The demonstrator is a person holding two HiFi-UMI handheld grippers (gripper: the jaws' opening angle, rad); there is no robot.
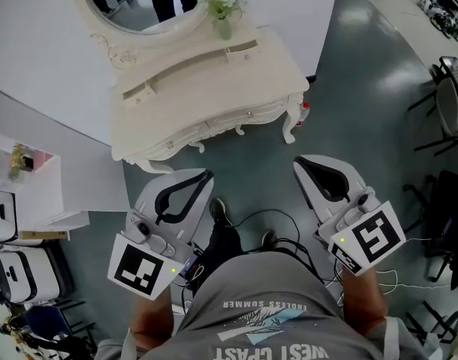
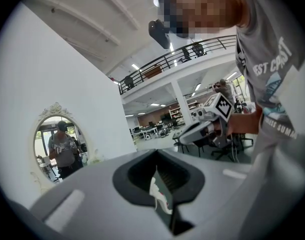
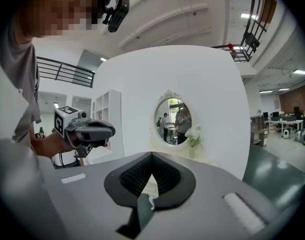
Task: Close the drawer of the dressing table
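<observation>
the dressing table stands ahead of the person on the grey-green floor, against the white wall, with its oval mirror and a vase of flowers at the back. its long axis runs across the head view from lower left to upper right. the curved drawer fronts with their small knobs face the person. from this steep angle it cannot be told which drawer stands out, or how far. the left gripper and the right gripper are both held low in front of the body, short of the table and touching nothing. on each, the fingers are together at the tips with only the hollow loop behind them, and nothing is held between them. the left gripper sits below the middle-left part of the front, and the right gripper sits below the right end, near the table's right leg. in the right gripper view the mirror and flowers lie straight ahead over the fingers, while in the left gripper view the mirror is off to the left, so the right one seems better lined up. the closing push would likely run away from the person, square to the table's long axis, with the shut tips set flat against a drawer front.
</observation>
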